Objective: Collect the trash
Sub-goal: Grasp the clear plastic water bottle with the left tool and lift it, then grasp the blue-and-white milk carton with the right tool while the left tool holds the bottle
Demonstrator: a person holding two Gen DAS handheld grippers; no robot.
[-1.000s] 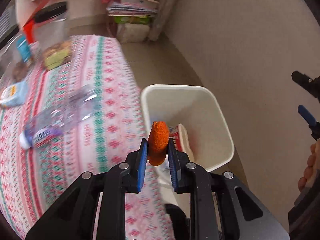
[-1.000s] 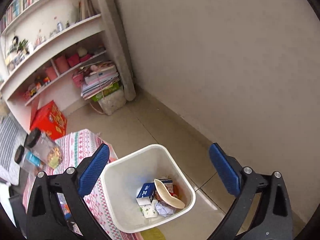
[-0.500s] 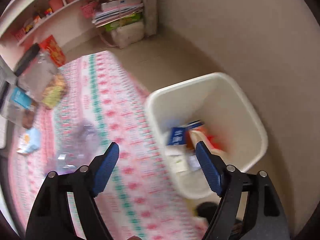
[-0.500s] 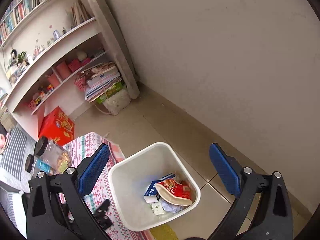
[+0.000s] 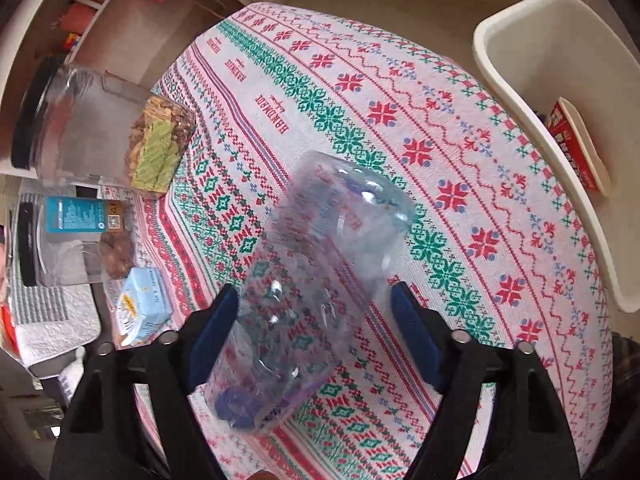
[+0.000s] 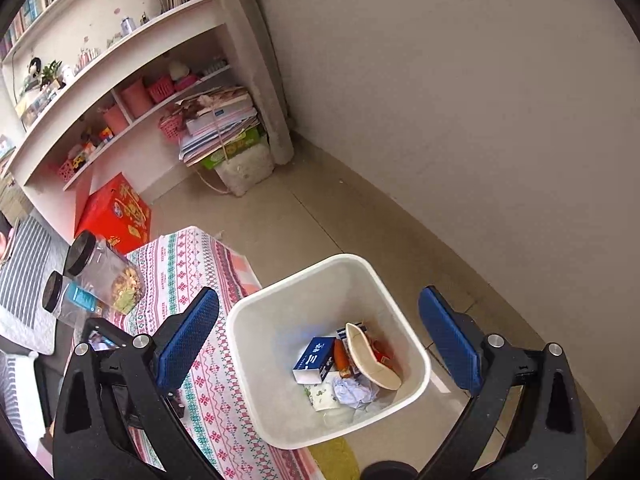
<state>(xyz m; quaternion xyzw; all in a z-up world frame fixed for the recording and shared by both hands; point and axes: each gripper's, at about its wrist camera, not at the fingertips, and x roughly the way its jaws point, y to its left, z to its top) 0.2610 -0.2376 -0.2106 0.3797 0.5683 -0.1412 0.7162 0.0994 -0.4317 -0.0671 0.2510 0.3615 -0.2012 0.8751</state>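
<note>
Left wrist view:
Left tool (image 5: 312, 328): jaws spread and closing; pads either side of the bottle, contact not clear.
Clear plastic bottle (image 5: 320, 276): lay on its side on the patterned worktop cloth (image 5: 460, 184), base toward the far edge.
White bin (image 5: 532, 128): hard against the cloth's right edge; red packet (image 5: 572, 148) inside.
Snack jar (image 5: 100, 128): at the left edge, well apart from the bottle.
Open room: bare cloth between bottle and bin.

Right wrist view:
Right tool (image 6: 320, 344): jaws wide apart, nothing between them, above the bin.
Bin (image 6: 304, 296): on the floor, beside the worktop; blue box (image 6: 314, 358) and crumpled paper (image 6: 354, 392) inside.
Floor (image 6: 320, 208): clear beyond the bin to the wall.
</note>
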